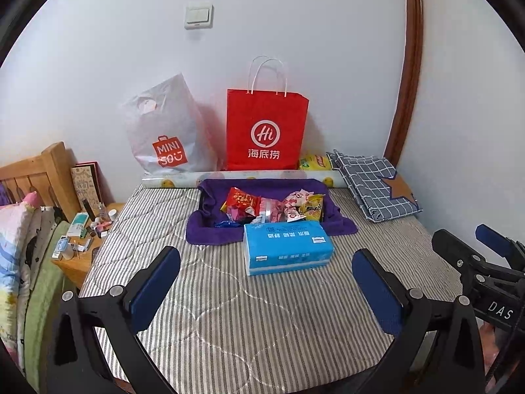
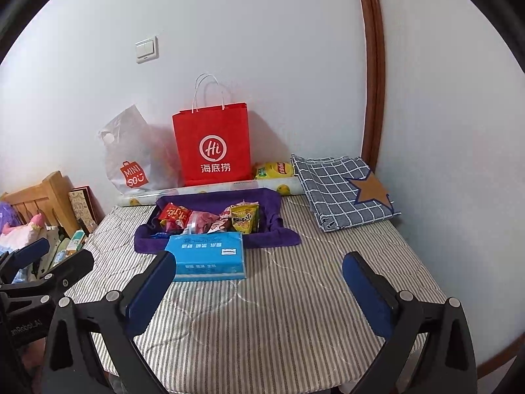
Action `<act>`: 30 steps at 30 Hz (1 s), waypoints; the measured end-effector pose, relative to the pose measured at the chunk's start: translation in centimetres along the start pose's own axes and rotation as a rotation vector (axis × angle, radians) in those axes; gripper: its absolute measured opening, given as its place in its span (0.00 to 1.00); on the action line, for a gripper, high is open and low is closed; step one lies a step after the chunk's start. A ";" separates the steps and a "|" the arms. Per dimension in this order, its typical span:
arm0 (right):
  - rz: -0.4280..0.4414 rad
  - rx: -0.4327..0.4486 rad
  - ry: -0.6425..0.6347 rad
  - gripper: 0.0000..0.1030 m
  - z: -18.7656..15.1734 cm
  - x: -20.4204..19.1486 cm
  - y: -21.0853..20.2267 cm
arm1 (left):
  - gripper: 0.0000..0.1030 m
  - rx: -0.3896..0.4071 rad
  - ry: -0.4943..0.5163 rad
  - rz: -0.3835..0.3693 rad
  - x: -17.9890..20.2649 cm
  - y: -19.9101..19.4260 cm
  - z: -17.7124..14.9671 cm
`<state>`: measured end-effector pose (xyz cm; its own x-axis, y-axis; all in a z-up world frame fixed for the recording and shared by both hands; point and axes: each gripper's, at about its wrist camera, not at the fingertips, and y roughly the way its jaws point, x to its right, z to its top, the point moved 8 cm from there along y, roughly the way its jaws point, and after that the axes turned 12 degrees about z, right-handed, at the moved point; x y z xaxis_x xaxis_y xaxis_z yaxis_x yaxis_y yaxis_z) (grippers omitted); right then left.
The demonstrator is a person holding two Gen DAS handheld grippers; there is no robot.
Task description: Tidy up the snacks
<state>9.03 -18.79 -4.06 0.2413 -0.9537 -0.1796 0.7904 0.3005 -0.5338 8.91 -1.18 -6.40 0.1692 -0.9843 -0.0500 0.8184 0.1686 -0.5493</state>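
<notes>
my left gripper (image 1: 265, 282) and right gripper (image 2: 259, 282) both hover over the striped bed cover (image 1: 262, 328) with jaws spread wide, nothing between them. the snacks (image 1: 272, 205) sit piled in the purple cloth-lined tray (image 1: 210, 229) ahead, a blue tissue pack (image 1: 287, 246) touching its near edge (a red paper bag (image 1: 265, 131) stands behind).

left hand-held gripper (image 1: 265, 282) jaws wide, right hand-held gripper (image 2: 259, 282) likewise, empty

Soft, even indoor light; the red bag (image 1: 267, 129) throws a faint shadow rightward on the wall (image 1: 295, 26). Focus is sharp, with strong fisheye bending and black corners.
</notes>
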 end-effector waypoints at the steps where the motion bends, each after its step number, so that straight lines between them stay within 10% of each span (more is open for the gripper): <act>1: -0.001 0.000 0.002 1.00 0.0 0.0 -0.1 | 1.00 0.000 0.000 0.001 0.0 0.0 0.0; 30: -0.016 0.021 -0.006 1.00 0.3 0.1 -1.1 | 1.00 0.010 0.005 -0.008 0.0 -0.4 0.1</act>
<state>8.30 -19.19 -3.23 0.2319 -0.9585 -0.1656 0.8059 0.2847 -0.5192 8.60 -1.25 -6.11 0.1602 -0.9858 -0.0502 0.8249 0.1616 -0.5417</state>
